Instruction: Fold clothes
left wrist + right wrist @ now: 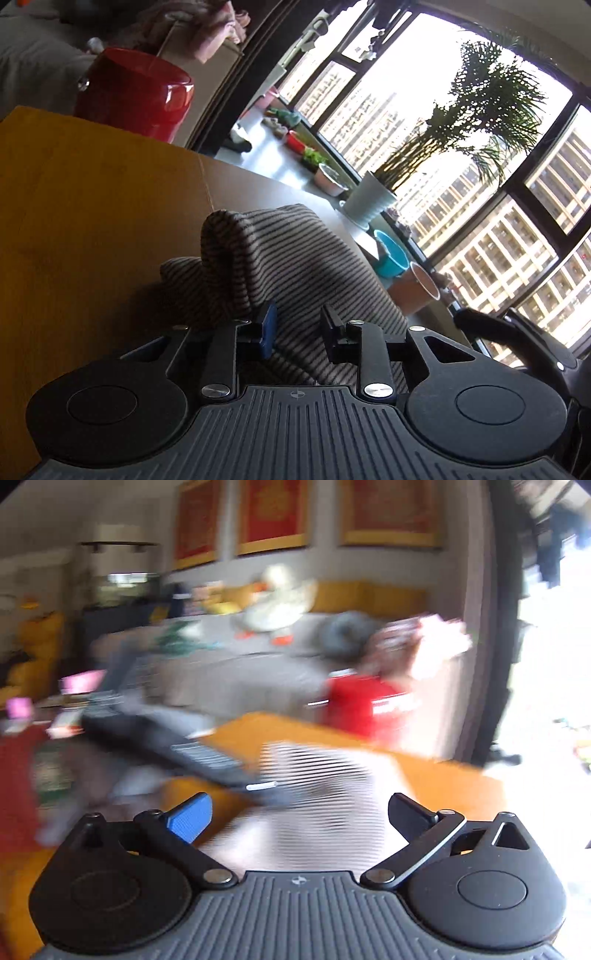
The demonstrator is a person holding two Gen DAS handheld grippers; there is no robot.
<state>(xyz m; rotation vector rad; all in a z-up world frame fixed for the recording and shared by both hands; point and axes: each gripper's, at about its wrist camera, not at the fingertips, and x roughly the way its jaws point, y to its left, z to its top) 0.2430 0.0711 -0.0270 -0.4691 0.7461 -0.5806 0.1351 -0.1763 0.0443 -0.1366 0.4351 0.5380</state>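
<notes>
A grey garment with thin dark stripes (280, 258) lies bunched on the yellow-orange table (92, 206). My left gripper (297, 328) sits low over the cloth with its fingers partly apart; striped cloth runs between them, and I cannot tell whether they pinch it. In the blurred right wrist view the same striped garment (317, 775) lies on the table (443, 775) ahead of my right gripper (299, 819), which is wide open and empty above its near edge. The left gripper body (177, 746) shows there as a dark shape at the cloth's left side.
A red stool (136, 92) stands past the table's far edge, also in the right wrist view (365, 705). A window ledge holds a potted palm (373, 199), a blue bowl (391, 258) and small pots. A grey sofa with a plush duck (277, 605) lies behind.
</notes>
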